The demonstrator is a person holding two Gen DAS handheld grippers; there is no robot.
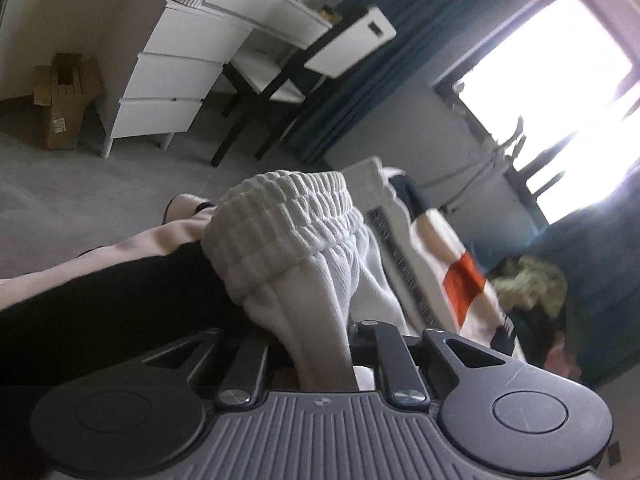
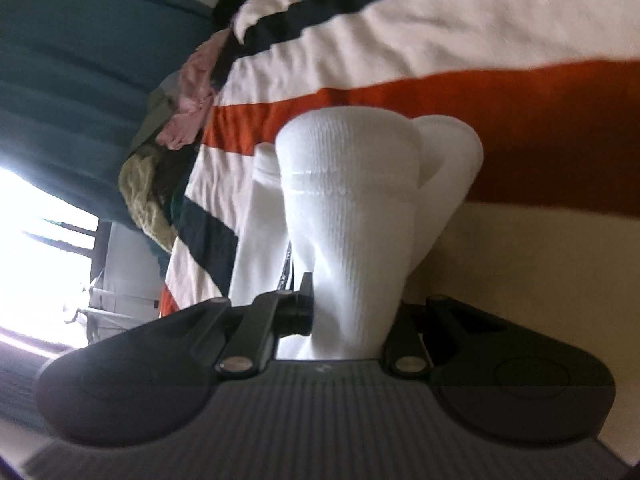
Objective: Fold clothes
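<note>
In the left wrist view, a cardboard box [image 1: 64, 100] stands on the grey carpet [image 1: 100, 184] at the far left, just beside a white chest of drawers [image 1: 168, 80]. A white desk [image 1: 264, 8] joins the chest, with small clutter on its top that is too blurred to name. A black-legged chair [image 1: 272, 76] with a white seat stands under the desk's front edge. Teal curtains [image 1: 360, 80] hang to the right of it, and a bright window [image 1: 560, 92] fills the upper right corner.

The left hand-held gripper [image 1: 316, 356] has its jaws narrow, clamped on a white sock [image 1: 288, 232]. The ribbed cuff bunches up just ahead of the jaws. A black garment [image 1: 100, 312] lies left of the sock, touching it. Right of the sock runs the striped bedspread [image 1: 460, 284] of the bed, in cream, navy and orange.

In the right wrist view, the window glare sits at the left edge and the teal curtains above it. A heap of clothes [image 2: 160, 168], pink and pale yellow-green among darker pieces, lies at the bedspread's left edge. The right hand-held gripper [image 2: 352, 320] is also narrow, pinching the white sock [image 2: 352, 208]. Its toe end stands up from the jaws, above the bedspread [image 2: 440, 20]. More white sock fabric shows on either side, just behind it.
</note>
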